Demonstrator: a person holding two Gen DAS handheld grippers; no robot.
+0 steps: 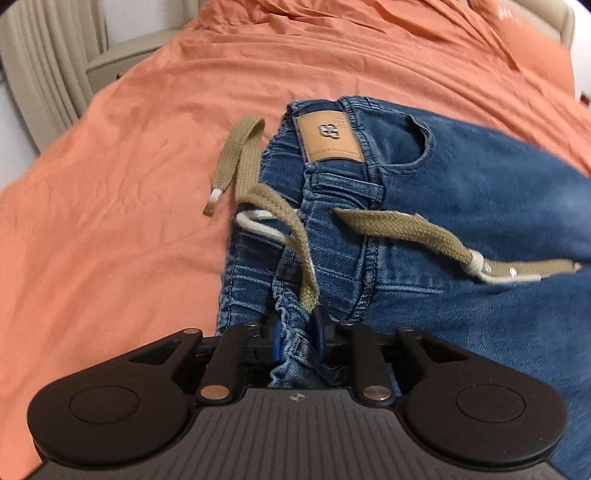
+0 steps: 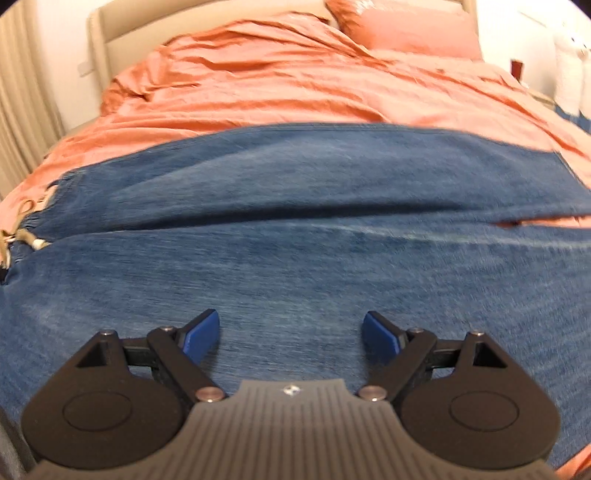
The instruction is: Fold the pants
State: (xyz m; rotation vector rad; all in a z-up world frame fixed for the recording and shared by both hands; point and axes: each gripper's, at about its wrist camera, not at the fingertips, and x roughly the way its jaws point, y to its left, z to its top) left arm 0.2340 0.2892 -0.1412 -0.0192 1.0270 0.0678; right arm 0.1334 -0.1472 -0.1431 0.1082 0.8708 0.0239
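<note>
Denim bunched right at my left hand-held gripper [image 1: 295, 341]: its blue pads are clamped on the elastic waistband of the pants [image 1: 424, 206], fabric pinched between the two fingers. Ahead of that gripper the waist end spreads forward and to the right over the orange bed sheet [image 1: 129, 184]. Tan leather patch [image 1: 330, 137] sits on the waistband further ahead, a belt loop just below it. Khaki drawstring [image 1: 406, 227] trails across the denim to the right of the gripper; its other end [image 1: 240, 158] loops off to the front-left onto the sheet, metal tip touching the sheet.

My right hand-held gripper [image 2: 291, 334] is spread wide, blue pads well apart, gripping nothing. It hangs over the pant leg; can't tell if the tips touch the cloth. Pants fill everything under and ahead of it, lying sideways across the bed, the two legs side by side with a long seam line between them. Waist end with the drawstring is far to its left. Orange pillow [image 2: 406, 31] and beige headboard [image 2: 207, 22] lie well beyond.
</note>
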